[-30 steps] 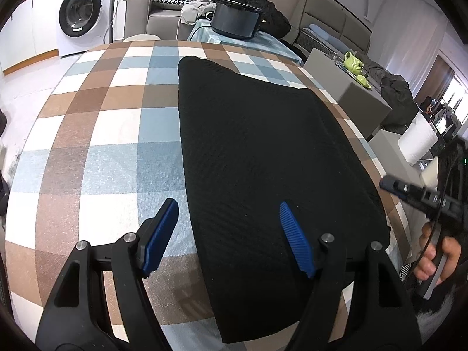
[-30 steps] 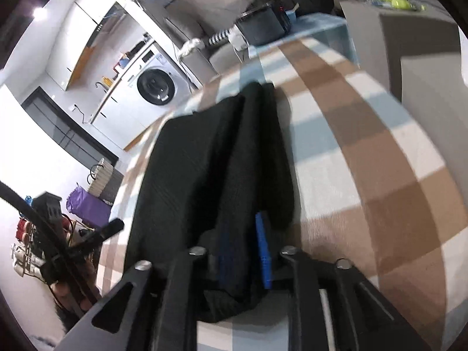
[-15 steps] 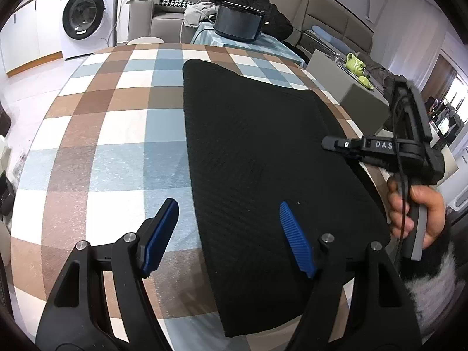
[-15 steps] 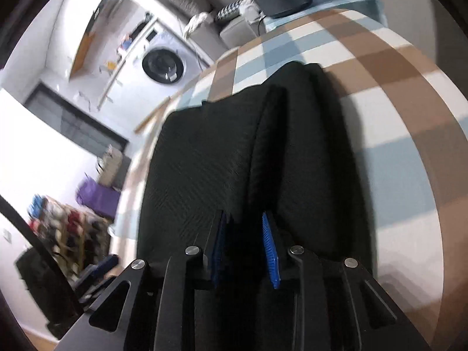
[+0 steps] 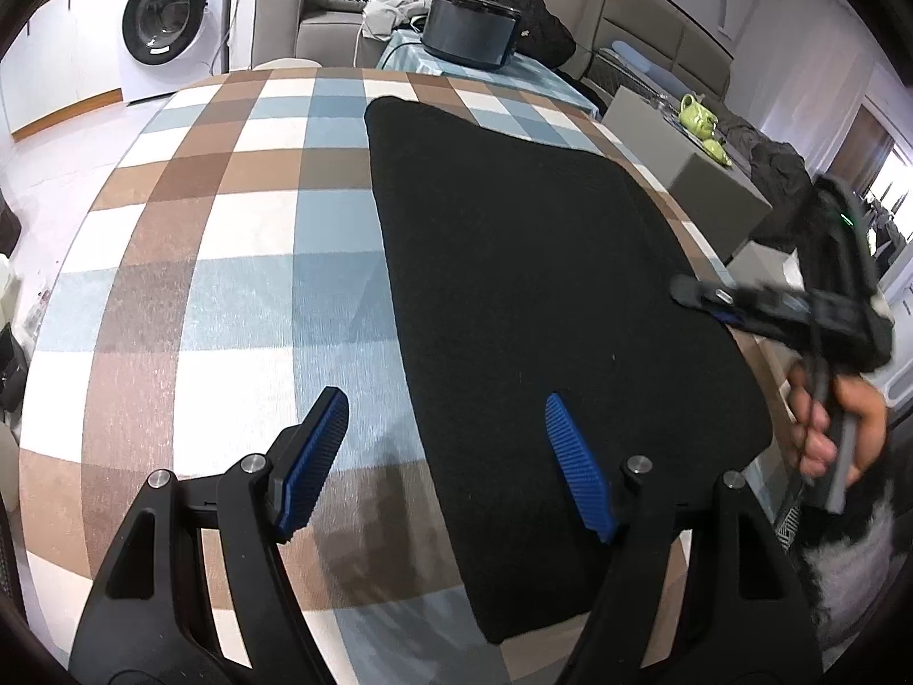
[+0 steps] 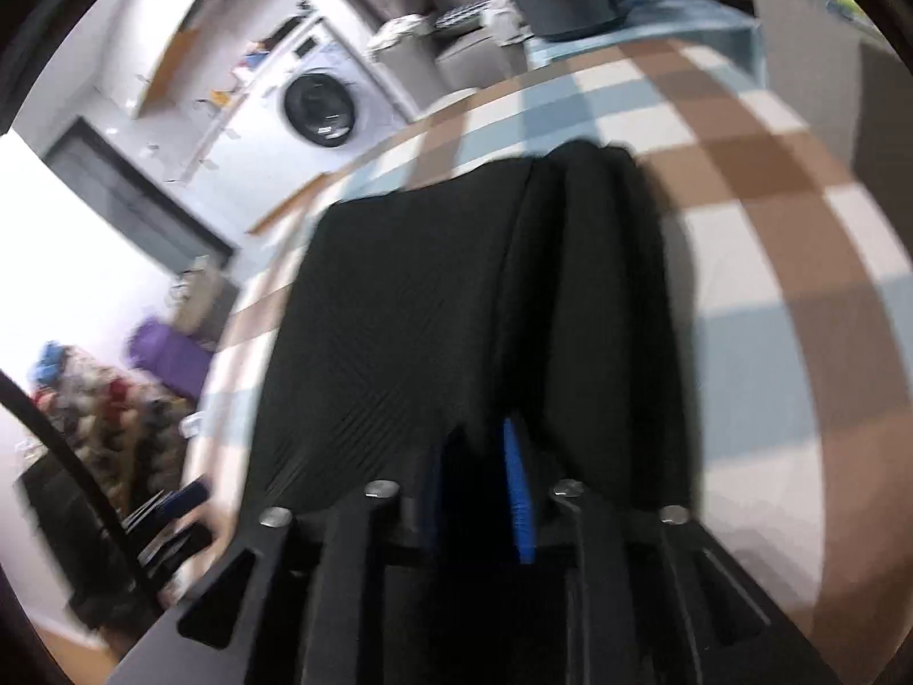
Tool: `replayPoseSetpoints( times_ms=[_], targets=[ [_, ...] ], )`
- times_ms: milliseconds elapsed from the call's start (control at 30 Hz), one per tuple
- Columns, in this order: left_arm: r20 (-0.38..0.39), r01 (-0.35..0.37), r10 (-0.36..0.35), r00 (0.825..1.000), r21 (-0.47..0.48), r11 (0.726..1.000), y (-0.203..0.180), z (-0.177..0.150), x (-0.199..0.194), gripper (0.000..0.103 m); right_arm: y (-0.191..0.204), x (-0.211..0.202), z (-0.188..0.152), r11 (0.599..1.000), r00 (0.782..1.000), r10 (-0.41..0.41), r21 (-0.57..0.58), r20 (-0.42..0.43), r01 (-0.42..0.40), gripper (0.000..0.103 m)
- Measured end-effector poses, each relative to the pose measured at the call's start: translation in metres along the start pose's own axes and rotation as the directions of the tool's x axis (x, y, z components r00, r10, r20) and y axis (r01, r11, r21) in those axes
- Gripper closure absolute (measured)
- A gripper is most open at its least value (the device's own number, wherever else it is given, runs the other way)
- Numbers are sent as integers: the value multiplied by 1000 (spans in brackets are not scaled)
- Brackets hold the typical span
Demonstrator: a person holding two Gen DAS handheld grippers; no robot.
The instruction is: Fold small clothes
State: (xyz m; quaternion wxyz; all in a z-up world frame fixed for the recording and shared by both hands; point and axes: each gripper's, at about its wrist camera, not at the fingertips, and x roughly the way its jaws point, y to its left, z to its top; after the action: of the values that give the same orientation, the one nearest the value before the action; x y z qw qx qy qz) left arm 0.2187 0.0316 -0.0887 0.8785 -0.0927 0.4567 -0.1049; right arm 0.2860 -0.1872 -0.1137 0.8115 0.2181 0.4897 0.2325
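Note:
A black knit garment (image 5: 542,297) lies flat on the checked tablecloth (image 5: 228,240), folded into a long panel. My left gripper (image 5: 451,456) hovers open over the garment's near left edge. One blue pad is above the tablecloth and the other is above the black knit. My right gripper (image 5: 702,297), held by a hand (image 5: 827,428), reaches in at the garment's right edge. In the right wrist view the right gripper (image 6: 476,485) has its jaws opening, with a raised fold of the garment (image 6: 411,308) between and around them. Cloth covers most of one finger.
Beyond the table's far edge, a dark round appliance (image 5: 471,28) sits on a light blue cloth. A washing machine (image 5: 165,23) stands at the back left and a grey sofa (image 5: 331,28) behind. A grey block with green teapots (image 5: 699,114) is at the right.
The right gripper has come in from the right to the garment's right edge, and its jaws now sit deeper in the fold. The left gripper has stayed put.

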Motion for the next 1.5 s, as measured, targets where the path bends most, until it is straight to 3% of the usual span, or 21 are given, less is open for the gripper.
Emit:
replayPoseSetpoints(
  times_ms=[67,200,333,367,433,500,600,633,700,833,1133,1200,1267,1300,1500],
  targets=[
    [-8,10,-10,1000,3,1000,-1,-4,-1,34,-2,-13,-27,996,996,85,24,-21,-85,74],
    [-22,36,-36,999,15,999,-5,-11,-6,34,1,-34,-66,990,990,139,8,-32,-139,74],
    [-29,87,-86,996,50,995,-14,-22,-13,33,7,-44,-79,994,995,98,-54,-15,-98,74],
    [-33,91,-89,995,58,994,-17,-24,-14,33,9,-47,-80,994,996,87,-70,-5,-87,76],
    [-39,87,-85,996,68,994,-20,-29,-16,33,13,-47,-79,993,999,38,-107,-8,-39,92],
    [-42,81,-78,996,68,994,-22,-34,-18,33,16,-50,-77,992,999,40,-120,6,-39,97],
    [-45,54,-51,998,66,996,-21,-40,-20,33,25,-61,-79,986,998,35,-167,47,-27,98],
    [-49,50,-47,998,64,997,-20,-43,-20,33,24,-61,-79,986,999,13,-169,38,-6,98],
    [-61,48,-45,997,54,997,-18,-47,-19,33,23,-48,-83,975,993,-114,-190,2,112,98],
    [-86,22,-16,996,65,998,-17,-52,-17,33,23,-46,-85,966,988,-154,-210,-9,148,97],
    [-124,1,12,992,102,995,-25,-55,-11,33,19,-56,-92,973,992,-123,-195,0,121,83],
    [-130,8,3,991,86,996,-22,-54,-11,33,15,-64,-91,981,994,-106,-163,16,107,59],
    [-124,15,-7,992,67,998,-18,-52,-11,33,12,-71,-89,984,993,-110,-132,47,116,44],
    [-120,15,-8,993,57,998,-17,-50,-11,33,8,-75,-88,985,990,-123,-110,66,129,41],
    [-105,26,-23,994,24,999,-17,-31,-2,33,-11,-67,-81,996,994,-90,17,59,89,41]
  ],
)
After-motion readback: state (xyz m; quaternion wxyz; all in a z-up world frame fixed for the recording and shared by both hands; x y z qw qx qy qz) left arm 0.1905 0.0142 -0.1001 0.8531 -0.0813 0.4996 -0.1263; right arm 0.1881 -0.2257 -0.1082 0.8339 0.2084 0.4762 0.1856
